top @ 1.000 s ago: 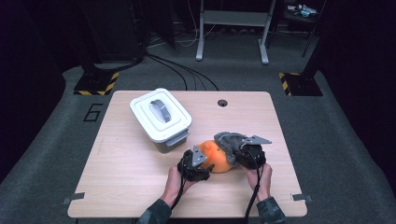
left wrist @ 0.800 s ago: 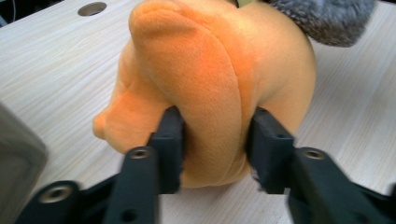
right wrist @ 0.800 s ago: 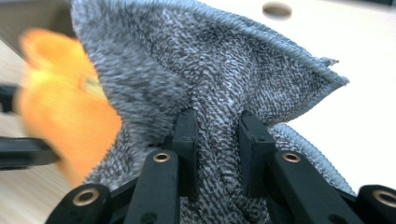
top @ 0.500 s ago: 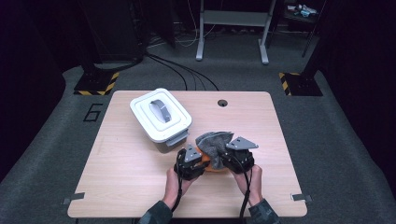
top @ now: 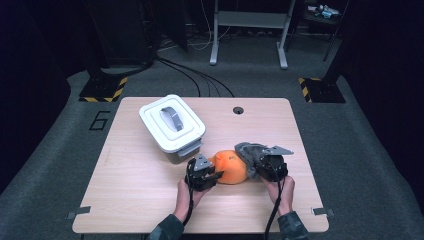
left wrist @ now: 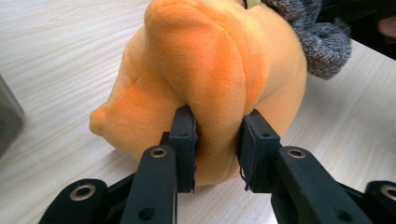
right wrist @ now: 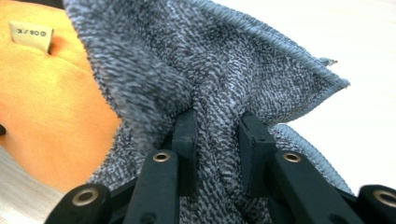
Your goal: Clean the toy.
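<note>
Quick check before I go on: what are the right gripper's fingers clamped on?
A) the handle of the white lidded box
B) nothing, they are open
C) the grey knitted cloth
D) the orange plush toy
C: in the right gripper view, the right gripper pinches a fold of the grey knitted cloth; the orange plush toy sits in the left gripper.

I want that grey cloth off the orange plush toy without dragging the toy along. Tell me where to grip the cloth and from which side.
Grip the grey cloth at its bunched fold on the side away from the orange plush toy, coming in level. The right gripper is shut on that fold; the loose hemmed corner sticks out there, clear of the plush.
</note>
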